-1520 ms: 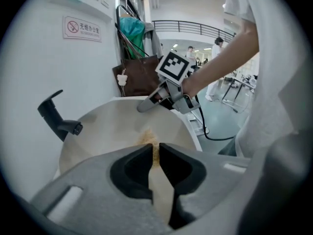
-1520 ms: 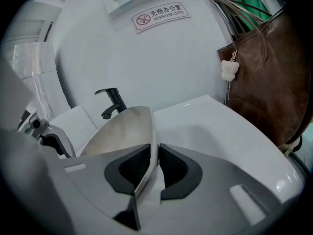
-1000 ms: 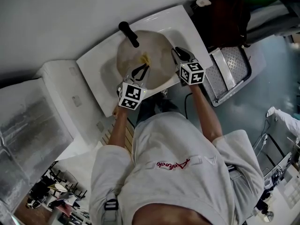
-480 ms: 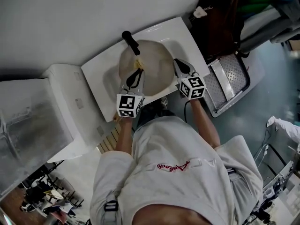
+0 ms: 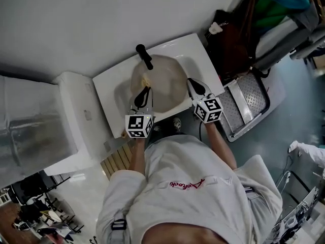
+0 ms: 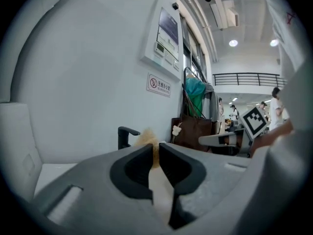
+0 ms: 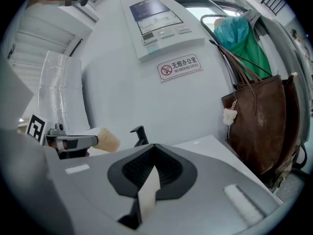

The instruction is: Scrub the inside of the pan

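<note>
A person in a white top bends over a white sink set against a plain wall, a gripper in each hand. The round, pale pan lies in the sink bowl, just below a black tap.

The left gripper reaches over the pan's left half. Its jaws are closed tight on a tan sponge, which sticks out past the tips toward the tap. From the right gripper view, the sponge shows as a fuzzy tuft at the end of the left gripper. Whether it touches the pan's surface cannot be told.

The right gripper sits at the pan's right rim, well apart from the left one. Its black pads meet at the tips, with only a thin pale sliver behind them and nothing showing past them. Whether the tips pinch the rim itself cannot be made out.

On the wall above the sink hang a control panel and a no-smoking sign. To the right of the sink, a brown bag with a small pale charm hangs beside a green cloth. A metal step stands on the floor below.
</note>
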